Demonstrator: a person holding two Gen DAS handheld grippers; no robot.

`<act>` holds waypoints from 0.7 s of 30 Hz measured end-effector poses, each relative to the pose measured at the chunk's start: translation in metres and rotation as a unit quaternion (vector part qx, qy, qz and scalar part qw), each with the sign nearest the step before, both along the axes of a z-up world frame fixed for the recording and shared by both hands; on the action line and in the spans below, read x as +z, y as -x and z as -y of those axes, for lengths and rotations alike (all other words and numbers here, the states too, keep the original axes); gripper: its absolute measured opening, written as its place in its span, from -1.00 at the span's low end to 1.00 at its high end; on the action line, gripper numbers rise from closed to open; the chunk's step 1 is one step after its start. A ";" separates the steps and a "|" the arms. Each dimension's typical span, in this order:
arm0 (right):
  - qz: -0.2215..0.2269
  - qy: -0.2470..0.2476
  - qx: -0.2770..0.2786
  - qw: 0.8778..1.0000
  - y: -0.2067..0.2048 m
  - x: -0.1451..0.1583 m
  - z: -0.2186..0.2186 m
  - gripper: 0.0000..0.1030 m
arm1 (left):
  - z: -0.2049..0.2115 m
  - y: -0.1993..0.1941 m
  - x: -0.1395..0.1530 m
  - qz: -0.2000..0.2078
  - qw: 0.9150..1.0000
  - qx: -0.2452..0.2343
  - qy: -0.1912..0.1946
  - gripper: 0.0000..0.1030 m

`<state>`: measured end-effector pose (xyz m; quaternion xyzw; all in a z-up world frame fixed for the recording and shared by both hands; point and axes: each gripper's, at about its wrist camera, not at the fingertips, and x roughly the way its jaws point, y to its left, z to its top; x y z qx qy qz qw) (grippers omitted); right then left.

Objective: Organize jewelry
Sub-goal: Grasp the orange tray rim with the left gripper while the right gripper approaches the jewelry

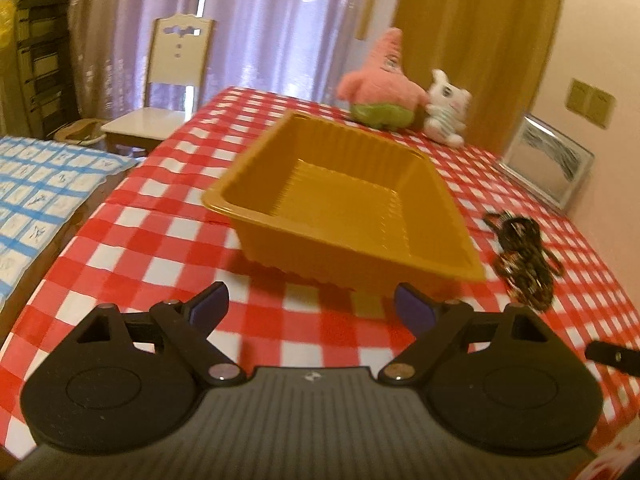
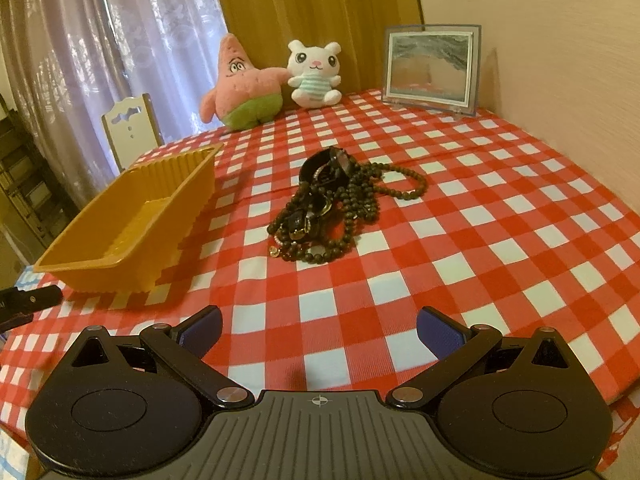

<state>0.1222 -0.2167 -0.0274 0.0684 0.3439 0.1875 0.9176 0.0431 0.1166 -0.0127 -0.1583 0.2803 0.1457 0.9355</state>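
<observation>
Overhead of a red-and-white checked tablecloth (image 2: 460,240), both grippers hang with their jaws spread wide and nothing between the blue pads. Seen from the right wrist, the right gripper (image 2: 319,334) points toward a heap of dark jewelry (image 2: 332,208) lying at twelve o'clock from it: strands of black beads tangled with a glossy black bangle and a small gold-toned charm at the near edge of the pile. At ten o'clock from that gripper stands an orange ribbed plastic tray (image 2: 120,232), well apart from the jewelry and holding nothing that can be seen. At the far edge of the table a pink starfish plush (image 2: 240,84) in green shorts sits touching a white bear plush (image 2: 316,76) in a striped shirt, and a framed picture (image 2: 430,66) stands at one o'clock against the wall. A black part, most likely of the left tool, pokes in at nine o'clock. From the left wrist, which is motion-blurred, the left gripper (image 1: 312,308) faces the tray (image 1: 440,264) at twelve o'clock, just beyond its fingertips, with the jewelry (image 1: 524,260) at two o'clock beside the tray's right end. A white wooden chair (image 1: 160,92) stands at eleven o'clock before pale curtains (image 1: 260,20).
</observation>
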 end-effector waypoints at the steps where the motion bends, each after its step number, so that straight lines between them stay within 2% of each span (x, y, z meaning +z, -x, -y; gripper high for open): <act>1: -0.001 0.000 0.000 1.000 -0.002 -0.001 0.000 1.00 | -0.005 -0.001 0.000 0.004 1.000 0.008 0.004 0.72; 8: -0.009 0.001 -0.001 1.000 -0.021 -0.005 -0.004 1.00 | -0.030 -0.010 -0.005 0.034 0.998 0.059 0.005 0.72; 14: -0.013 -0.002 0.003 1.000 -0.033 -0.006 -0.008 1.00 | -0.044 -0.031 -0.009 0.055 0.994 0.088 0.020 0.71; 21: -0.018 -0.004 0.003 1.000 -0.044 -0.008 -0.009 1.00 | -0.056 -0.055 -0.015 0.067 0.991 0.108 0.040 0.49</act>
